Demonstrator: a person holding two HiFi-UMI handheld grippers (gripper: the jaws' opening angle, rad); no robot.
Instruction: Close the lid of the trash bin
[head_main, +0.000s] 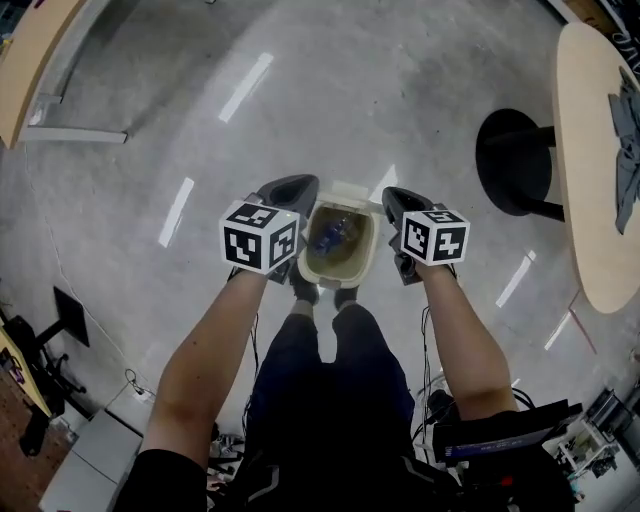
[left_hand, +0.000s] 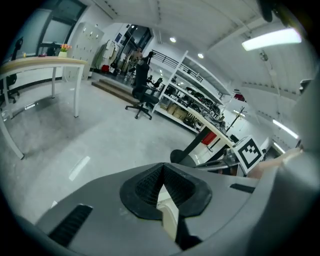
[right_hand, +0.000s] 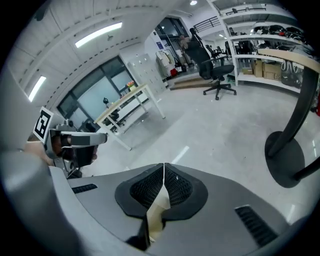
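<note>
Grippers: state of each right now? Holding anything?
Left gripper: closed, pads touching at the tips; the cream trash bin shows through the gap behind them.
Right gripper: closed, same picture.

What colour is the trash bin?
The trash bin is cream, with something blue inside; it shows best in the head view.

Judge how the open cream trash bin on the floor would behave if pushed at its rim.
The trash bin looks like thin plastic, so probably light and fairly stiff. Only something blue shows inside, so a high push might tip it. The glossy floor likely lets it skid.
</note>
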